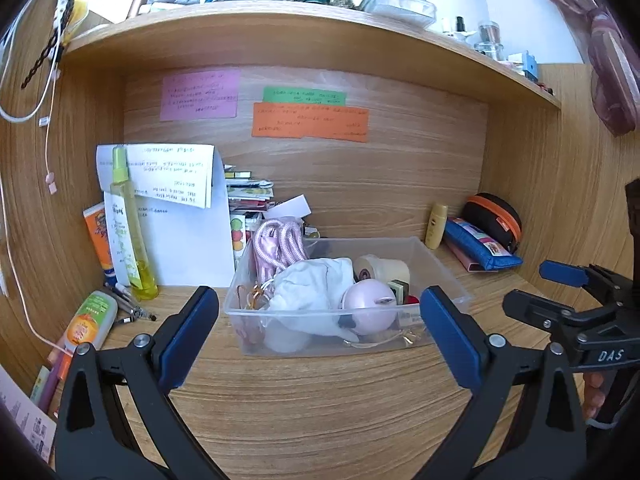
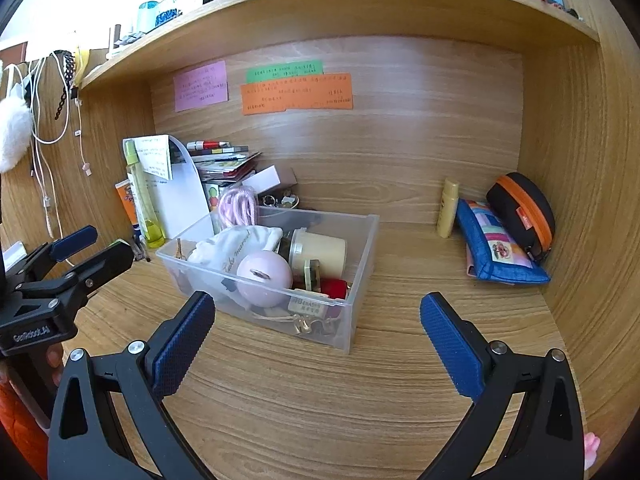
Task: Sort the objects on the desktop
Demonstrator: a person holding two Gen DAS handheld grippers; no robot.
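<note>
A clear plastic bin [image 1: 440, 264] [image 2: 360, 248] stands mid-desk, holding a white cloth pouch [image 1: 312, 288], a pink round gadget [image 1: 370, 304] [image 2: 264, 278], a cream jar [image 2: 320, 250] and pink cords [image 1: 276, 244]. My left gripper [image 1: 320, 328] hangs open just in front of the bin, nothing between its fingers. My right gripper [image 2: 316, 340] is open too, near the bin's front right corner, and empty. Each gripper shows in the other's view, the right gripper [image 1: 560, 292] at the right edge and the left gripper [image 2: 76, 256] at the left edge.
A blue pencil pouch [image 2: 496, 248], a black and orange case [image 2: 524, 208] and a small yellow bottle [image 2: 448, 208] lie back right. Back left stand papers [image 1: 192, 240], a yellow spray bottle [image 1: 132, 232], tubes [image 1: 90, 320] and stacked items. Cables hang on the left wall.
</note>
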